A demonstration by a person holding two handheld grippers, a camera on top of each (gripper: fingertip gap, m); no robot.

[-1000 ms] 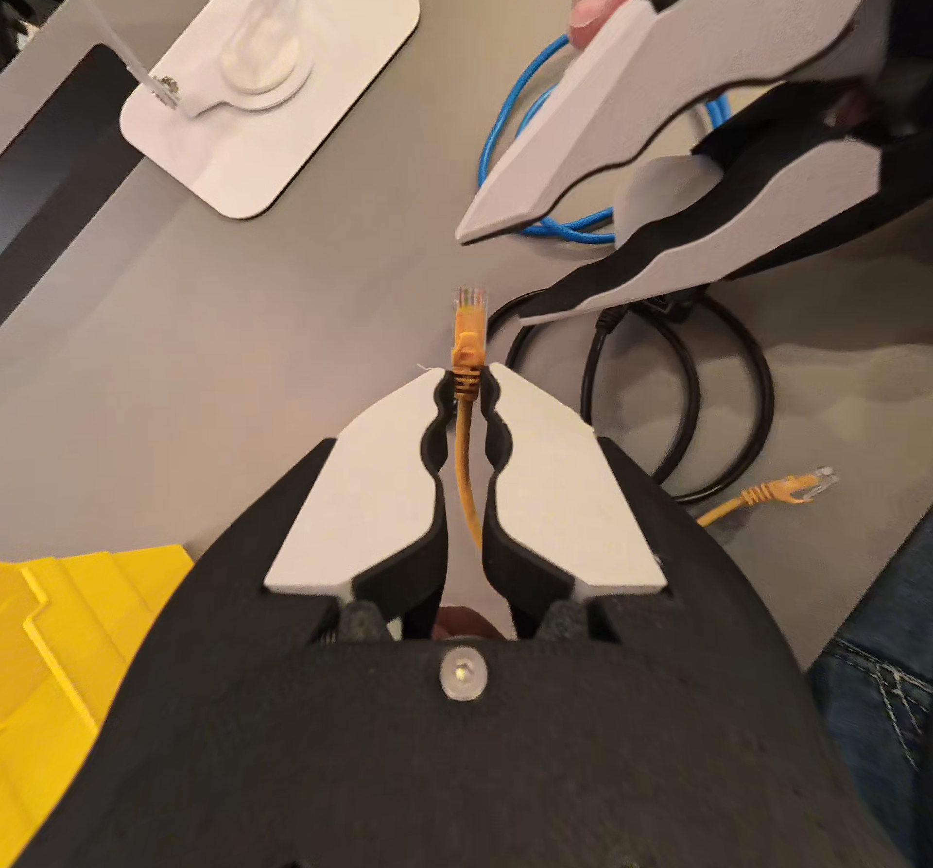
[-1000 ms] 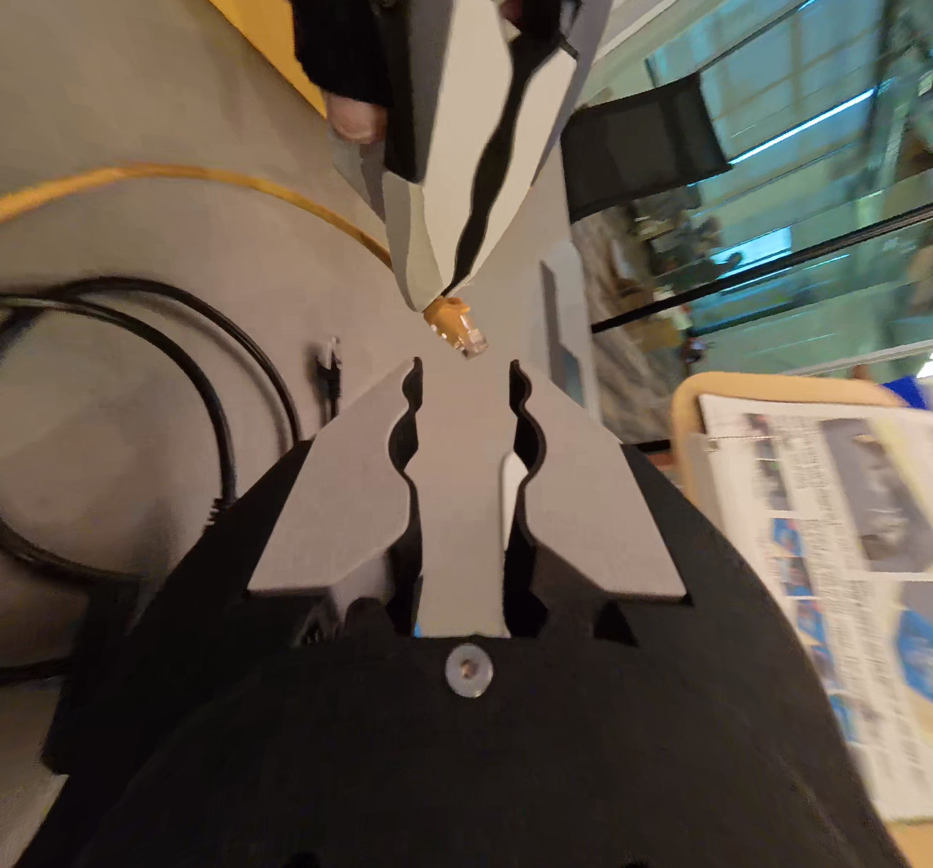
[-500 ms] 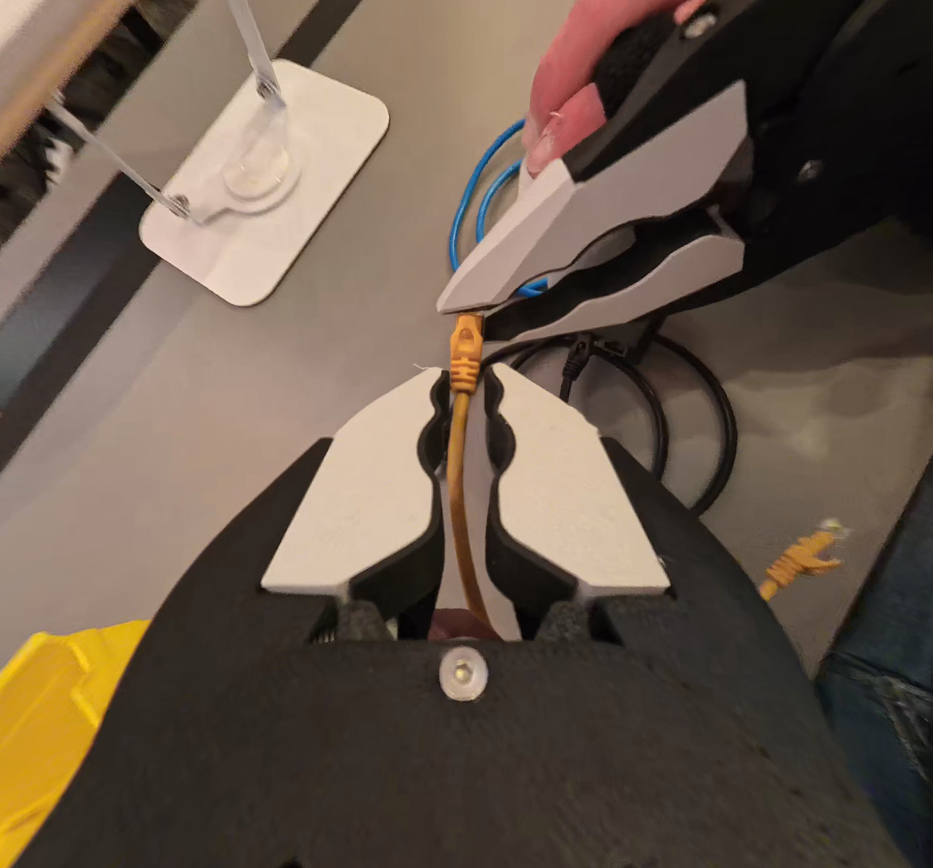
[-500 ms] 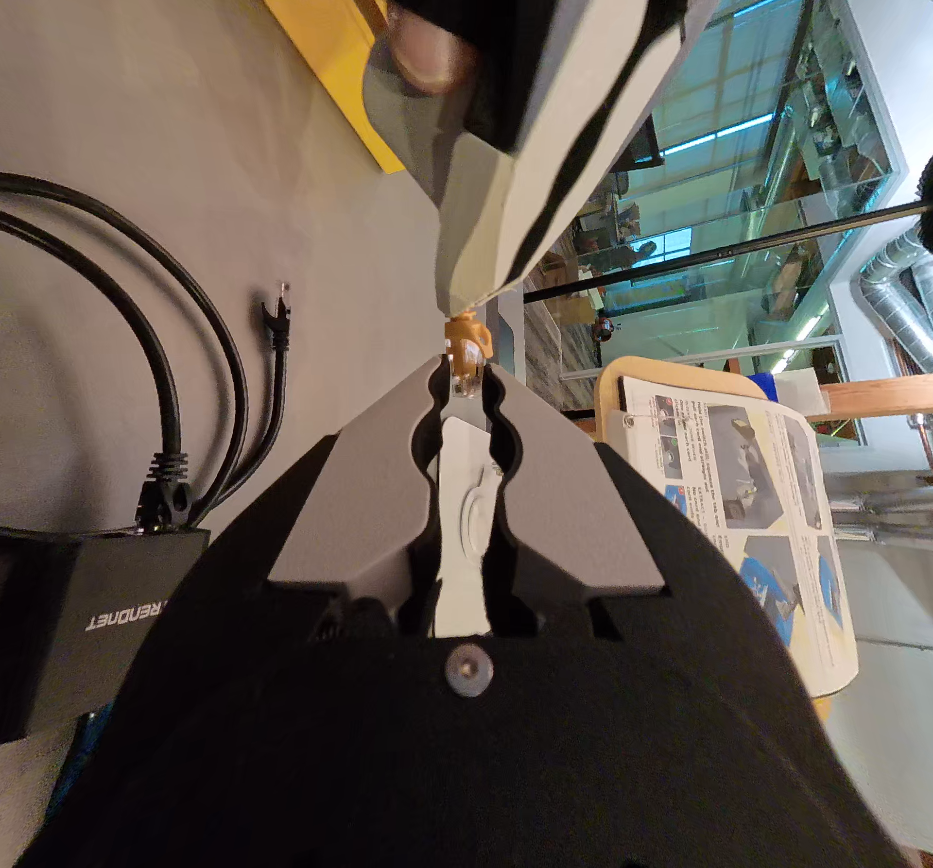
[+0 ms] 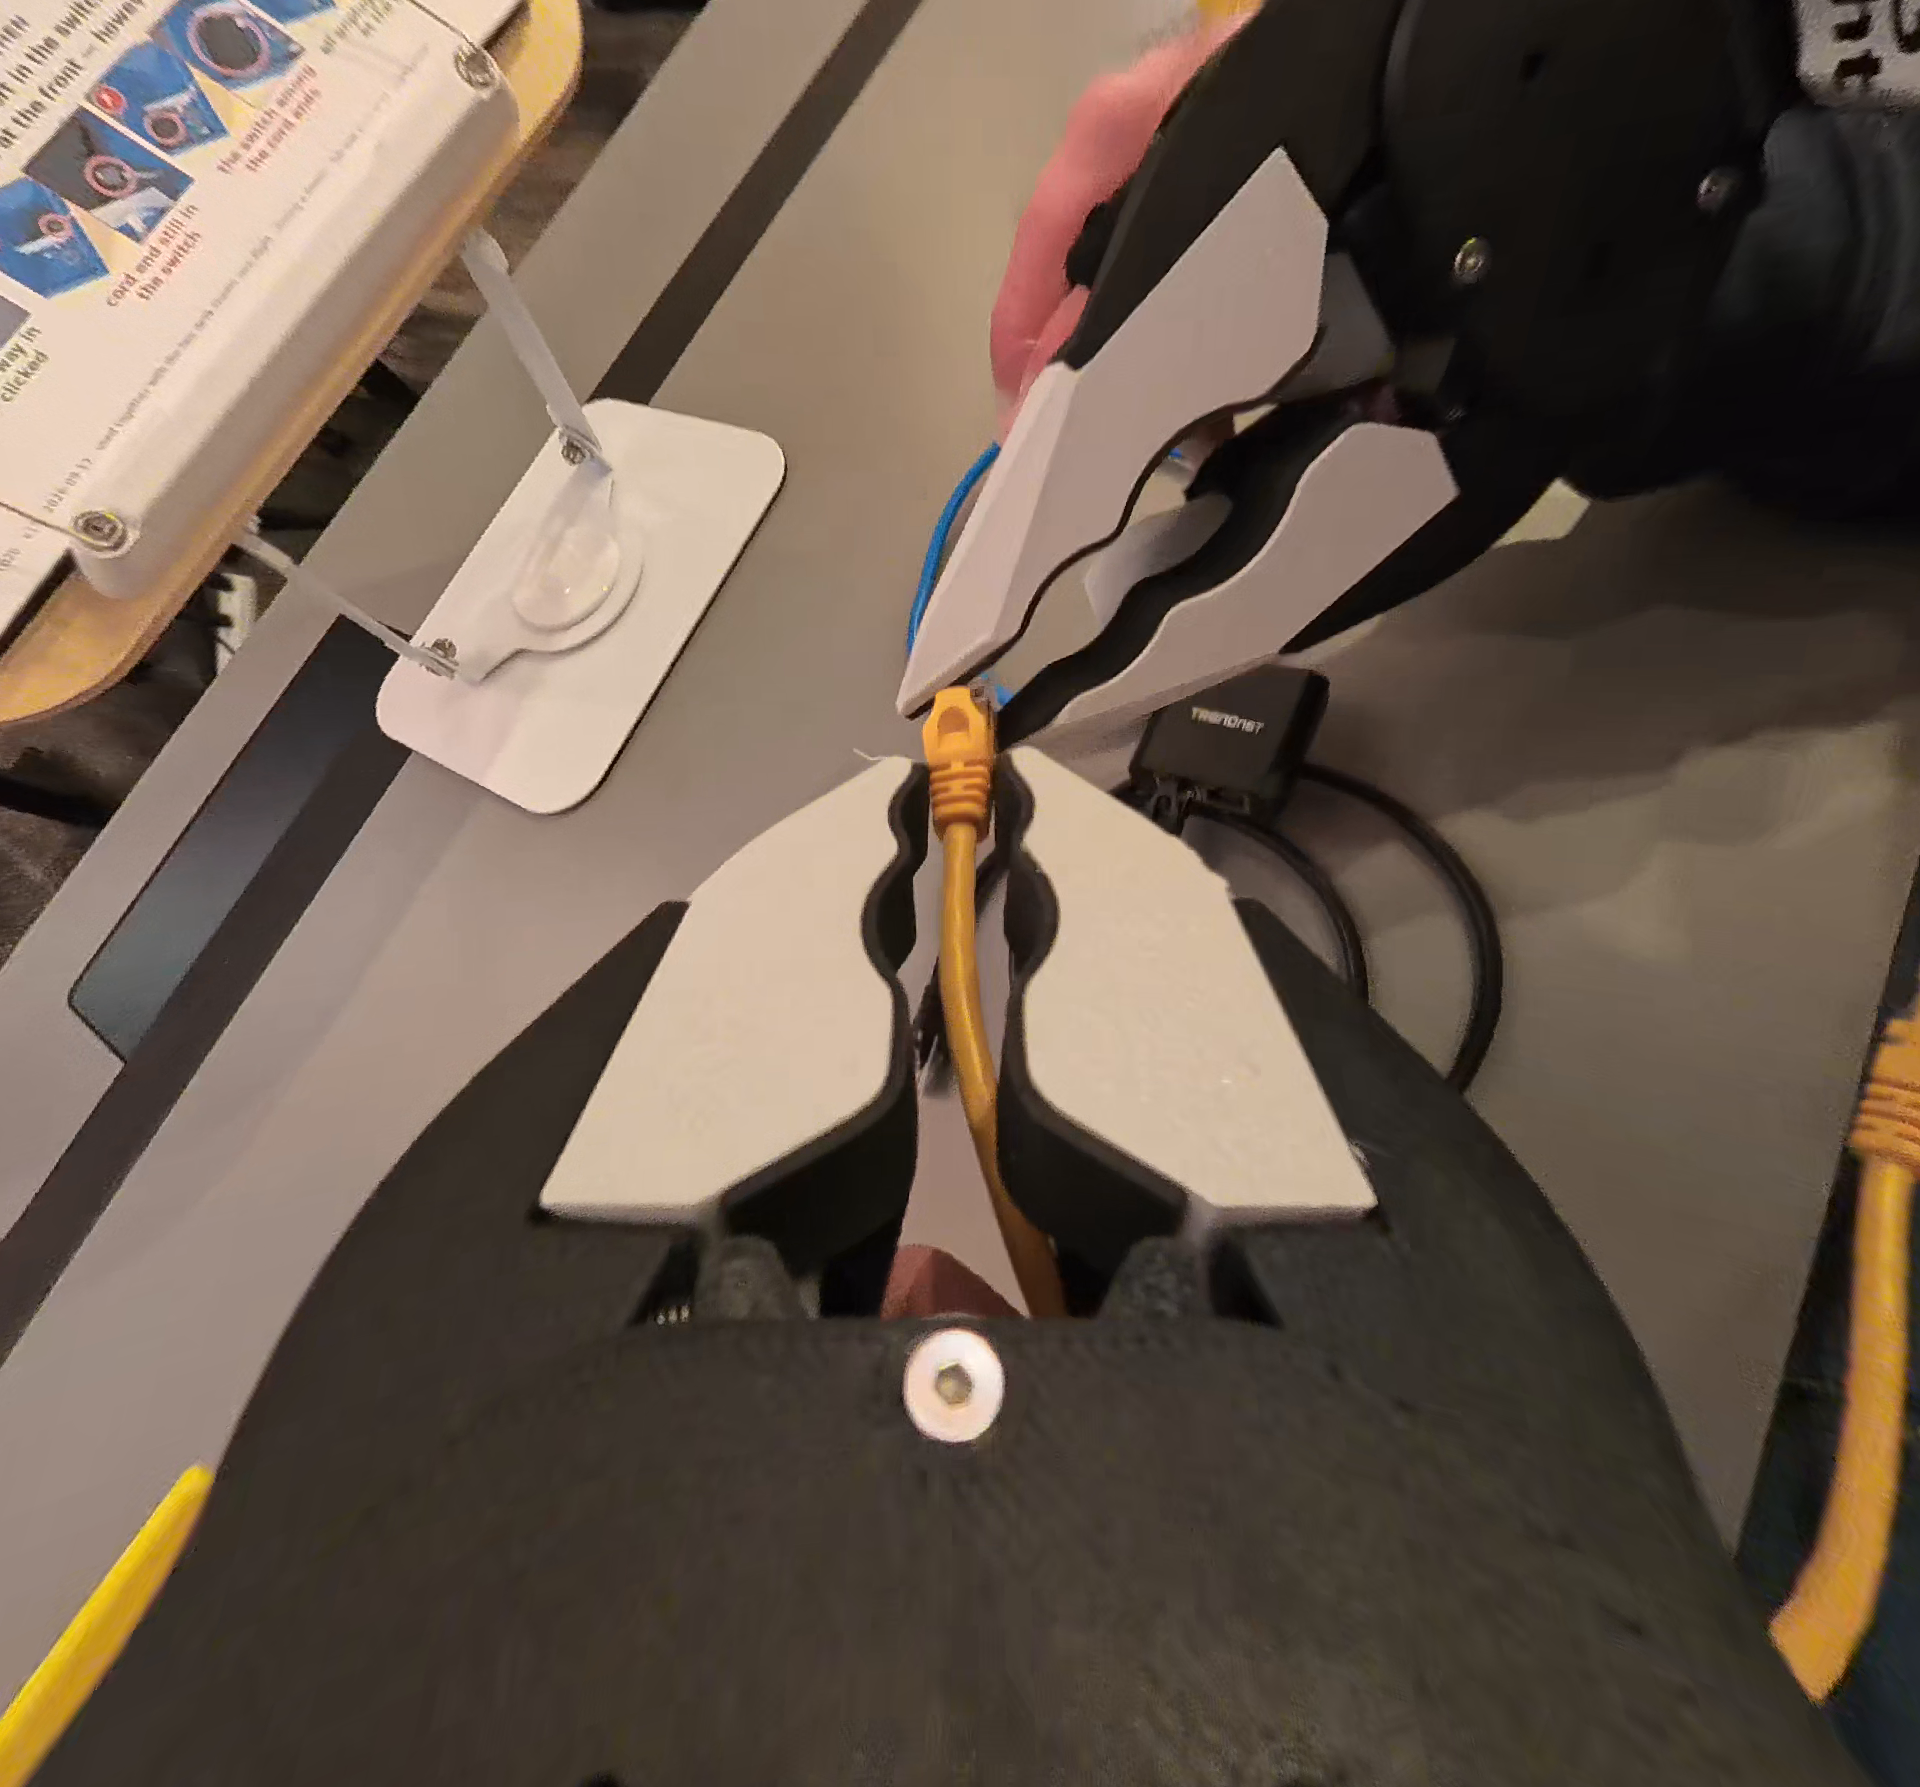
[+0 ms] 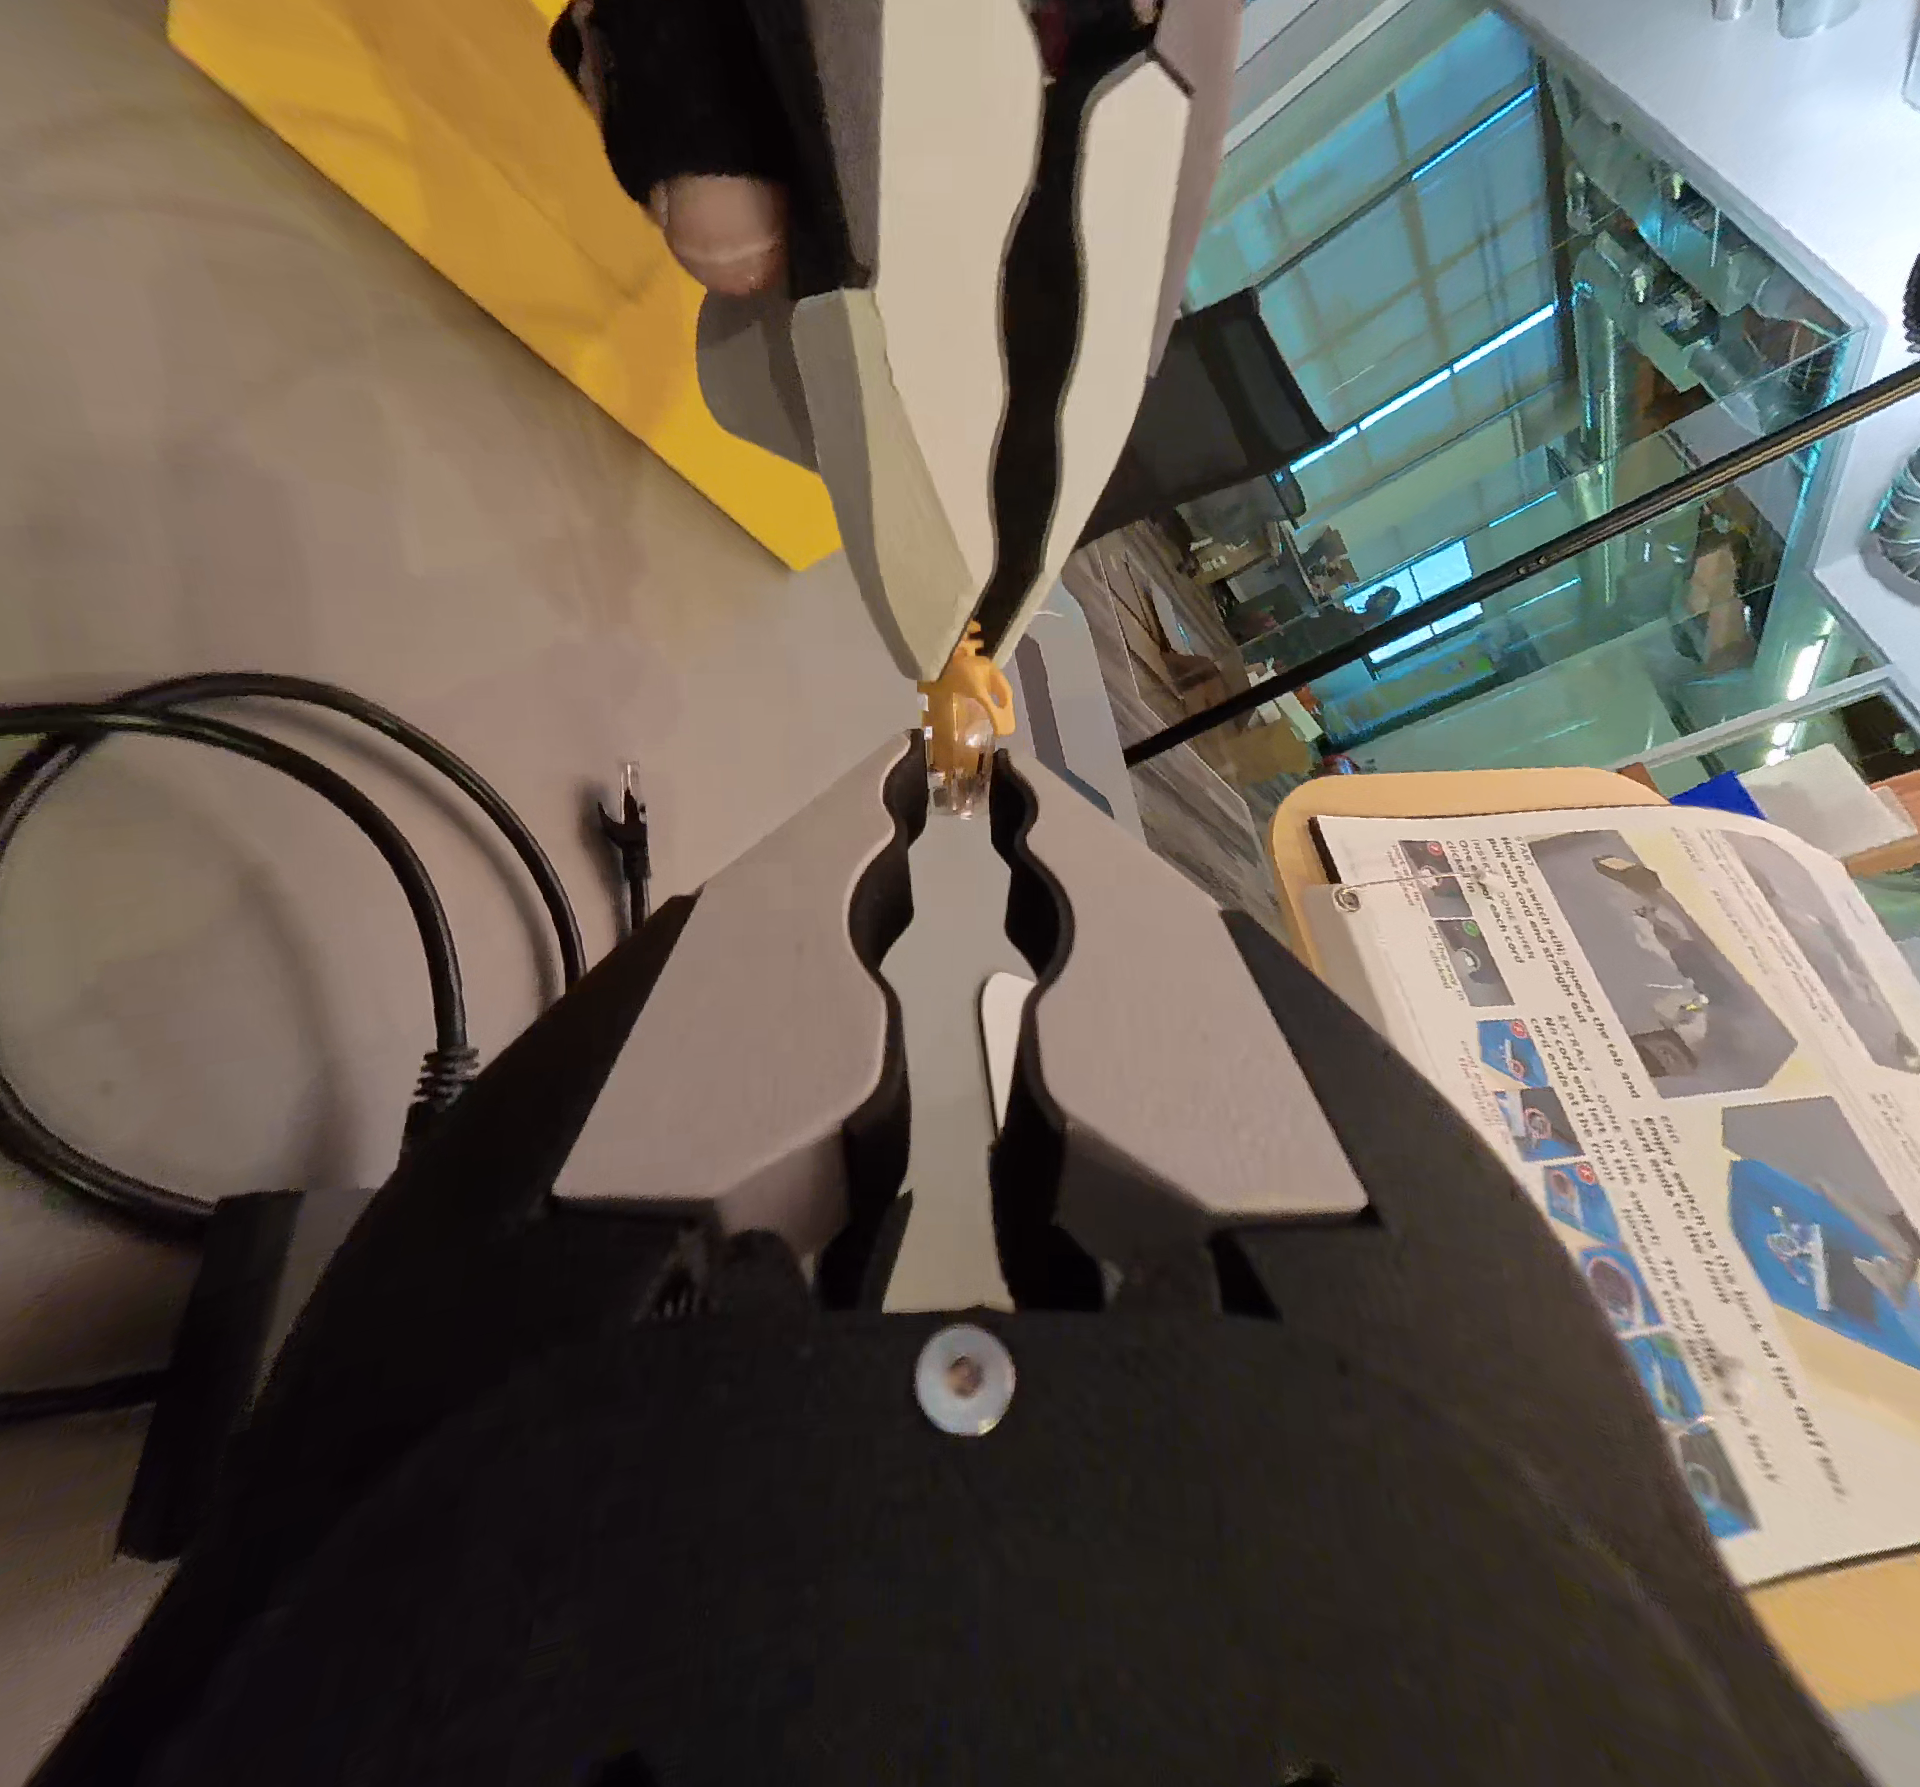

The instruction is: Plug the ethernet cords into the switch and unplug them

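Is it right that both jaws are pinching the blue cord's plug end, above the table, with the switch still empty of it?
Not blue: the cord's plug held by the left gripper and the right gripper is orange, as the left wrist view shows. The rest stands; the switch sits beyond.

The scene is viewed from a camera behind each gripper, aimed forward along its fingers. A steep, close downward look at the grey table (image 5: 727, 303) is given by the left wrist view; the right wrist view is rolled sideways. The orange plug (image 5: 958, 738) (image 6: 961, 750) at frame centre is shared by both.
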